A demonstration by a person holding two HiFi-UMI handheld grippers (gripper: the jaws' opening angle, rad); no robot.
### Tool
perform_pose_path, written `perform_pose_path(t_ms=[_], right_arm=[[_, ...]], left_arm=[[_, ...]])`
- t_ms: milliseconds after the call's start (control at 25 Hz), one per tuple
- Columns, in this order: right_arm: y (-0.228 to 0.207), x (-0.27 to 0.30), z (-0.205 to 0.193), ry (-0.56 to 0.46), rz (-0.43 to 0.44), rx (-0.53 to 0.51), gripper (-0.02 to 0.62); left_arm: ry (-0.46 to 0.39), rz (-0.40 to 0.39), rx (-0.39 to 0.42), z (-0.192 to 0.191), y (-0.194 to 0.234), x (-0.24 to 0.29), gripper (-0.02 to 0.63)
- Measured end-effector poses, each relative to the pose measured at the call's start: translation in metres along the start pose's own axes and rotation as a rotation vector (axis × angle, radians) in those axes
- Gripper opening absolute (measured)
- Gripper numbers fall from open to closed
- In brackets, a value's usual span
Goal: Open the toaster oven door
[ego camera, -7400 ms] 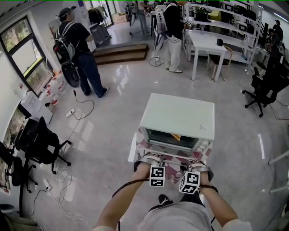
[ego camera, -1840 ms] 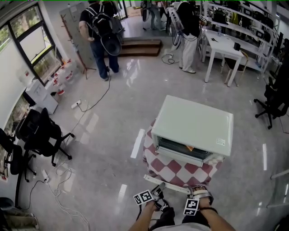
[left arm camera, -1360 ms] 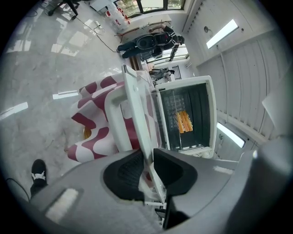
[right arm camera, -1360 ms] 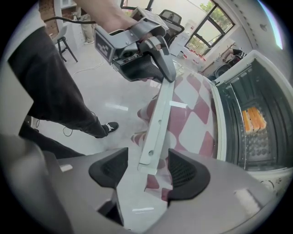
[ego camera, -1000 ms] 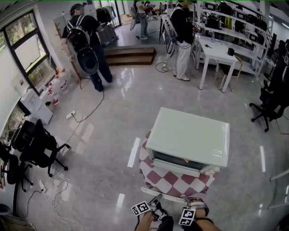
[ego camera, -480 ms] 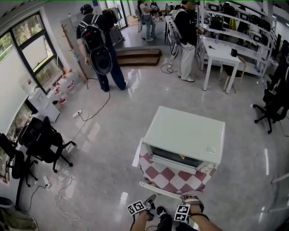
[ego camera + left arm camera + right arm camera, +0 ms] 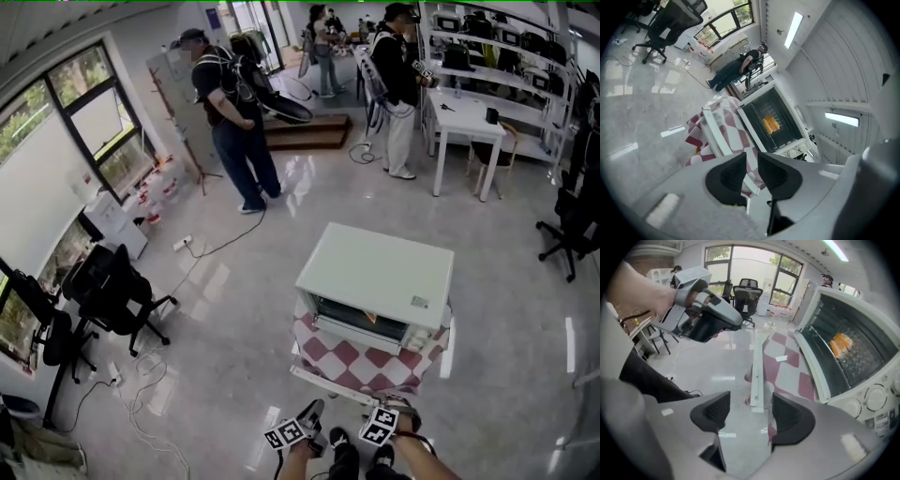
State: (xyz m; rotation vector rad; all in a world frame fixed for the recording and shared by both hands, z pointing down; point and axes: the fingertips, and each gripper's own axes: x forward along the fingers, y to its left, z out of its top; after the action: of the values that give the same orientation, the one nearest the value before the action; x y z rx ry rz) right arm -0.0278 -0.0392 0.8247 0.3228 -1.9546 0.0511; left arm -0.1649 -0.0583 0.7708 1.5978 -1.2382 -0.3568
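Well, the toaster oven (image 7: pixel 375 272) sits on a small table (image 7: pixel 311 330) draped in red-and-white checks, out in the middle of the shiny floor. Its door (image 7: pixel 785 373) is already swung all the way down and lies about flat in front of the cavity. The pane is clear, so the checks show through it. A long white handle (image 7: pixel 757 362) runs along the door's front edge, the side nearest the person. Inside, on the rack, something orange (image 7: pixel 771 124) is lit up, and round knobs (image 7: pixel 876 397) sit beside the opening.

The person stands just in front of the lowered door with a claw in each hand. The left claw (image 7: pixel 751 159) is near the handle's left end, clear of it, and looks across at the oven. Its jaws have just been closing and stand only a narrow slit apart, with nothing between the pads. The right claw (image 7: pixel 751 401) points steeply down by the handle's right end with its jaws well apart. The end of the handle shows in the gap beyond them, but neither pad touches it. Neither claw holds anything.

Further off, a person with a backpack (image 7: pixel 234 112) stands near the windows. Another person (image 7: pixel 398 80) stands by a white table (image 7: pixel 464 108), and a black office chair (image 7: pixel 112 295) is parked at the left.
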Motion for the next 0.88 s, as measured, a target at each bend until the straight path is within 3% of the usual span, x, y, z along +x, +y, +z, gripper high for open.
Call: perform_pose_path(t_ms=[440, 640, 880], right_arm=[[-0.027, -0.081, 0.016, -0.266, -0.038, 0.294, 0.27], [-0.033, -0.11, 0.019, -0.376, -0.042, 0.431, 0.265], [-0.036, -0.126, 0.012, -0.467, -0.079, 0.495, 0.261]], left_arm=[[-0.033, 0.064, 0.39, 0.002, -0.096, -0.005, 0.074], [-0.04, 0.082, 0.477, 0.003, -0.128, -0.01, 0.075], [-0.043, 0.128, 0.586, -0.009, -0.147, -0.022, 0.075]])
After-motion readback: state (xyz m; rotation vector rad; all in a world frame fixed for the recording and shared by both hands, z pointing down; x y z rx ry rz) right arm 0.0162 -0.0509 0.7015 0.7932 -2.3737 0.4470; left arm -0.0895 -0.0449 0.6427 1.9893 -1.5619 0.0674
